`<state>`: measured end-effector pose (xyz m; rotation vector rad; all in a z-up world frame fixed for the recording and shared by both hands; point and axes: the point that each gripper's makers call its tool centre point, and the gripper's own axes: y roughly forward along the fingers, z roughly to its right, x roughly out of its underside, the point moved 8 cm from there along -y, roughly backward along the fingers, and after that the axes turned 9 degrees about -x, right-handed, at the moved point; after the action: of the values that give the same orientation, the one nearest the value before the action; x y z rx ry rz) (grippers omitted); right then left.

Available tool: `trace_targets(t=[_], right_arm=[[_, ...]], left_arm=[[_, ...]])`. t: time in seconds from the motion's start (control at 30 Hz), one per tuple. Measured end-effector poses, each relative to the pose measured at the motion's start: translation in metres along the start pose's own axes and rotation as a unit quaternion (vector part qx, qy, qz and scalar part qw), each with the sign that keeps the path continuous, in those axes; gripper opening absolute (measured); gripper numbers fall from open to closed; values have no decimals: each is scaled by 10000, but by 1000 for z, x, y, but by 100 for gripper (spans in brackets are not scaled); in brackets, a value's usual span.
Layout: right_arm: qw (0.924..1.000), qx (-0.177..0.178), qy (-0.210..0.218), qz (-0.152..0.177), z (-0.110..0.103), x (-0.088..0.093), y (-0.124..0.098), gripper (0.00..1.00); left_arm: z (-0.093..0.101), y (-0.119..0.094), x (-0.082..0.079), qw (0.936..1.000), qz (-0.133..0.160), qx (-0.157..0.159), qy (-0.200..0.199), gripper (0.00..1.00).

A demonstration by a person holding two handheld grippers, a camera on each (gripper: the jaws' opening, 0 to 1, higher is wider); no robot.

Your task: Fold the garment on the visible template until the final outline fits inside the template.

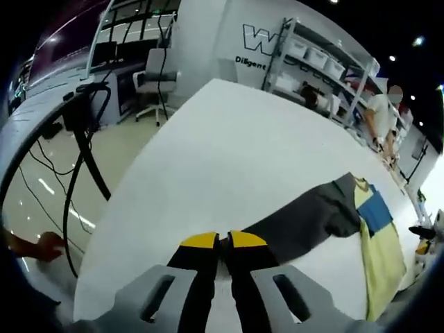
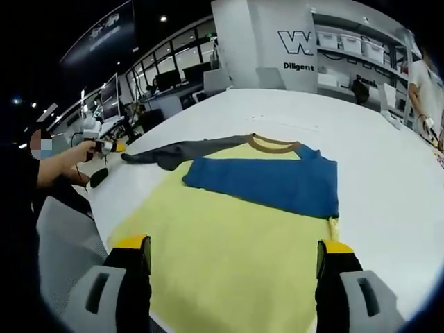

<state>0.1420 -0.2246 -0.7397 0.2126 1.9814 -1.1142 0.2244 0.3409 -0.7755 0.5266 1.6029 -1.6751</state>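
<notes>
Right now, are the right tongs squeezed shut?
No, in the right gripper view the right tongs stand wide open, with the yellow shirt lying between their tips.

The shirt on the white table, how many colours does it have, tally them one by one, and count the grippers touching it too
Shirt colours:
Yellow body: 1
Blue chest panel: 1
Dark grey sleeve: 1
Brown collar: 1
Total colours: 4
Grippers touching it: 1, the left gripper, shut on the sleeve's end.

Right claw (image 2: 234,257) open over yellow garment (image 2: 229,257) on table (image 2: 388,173).
</notes>
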Motion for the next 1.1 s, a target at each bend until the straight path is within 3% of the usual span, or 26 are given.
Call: trace_targets(t=[0.17,0.27,0.43,0.63,0.83,1.0,1.1], right_arm=[[10000,-18,0,18,-1,-1,1,99],[10000,-34,-4,4,0,-1,1,99],[10000,-44,2,-3,0,0,1,99],[10000,-41,-12,-20,1,1,1,99],[10000,-29,7,-32,3,1,1,99],[10000,-15,23,-4,4,-1,1,99],[10000,-22,13,-19,4,-1,1,99]], left_arm=[[3,-6,3,9997,75,121,189,30],[6,-12,11,9976,58,221,654,35],[12,-18,21,9955,110,389,855,43],[12,-15,36,9935,-19,513,1011,45],[14,-9,45,9910,-142,578,1201,40],[14,-6,47,9891,-108,466,1390,35],[15,-6,49,9867,68,388,1579,30]])
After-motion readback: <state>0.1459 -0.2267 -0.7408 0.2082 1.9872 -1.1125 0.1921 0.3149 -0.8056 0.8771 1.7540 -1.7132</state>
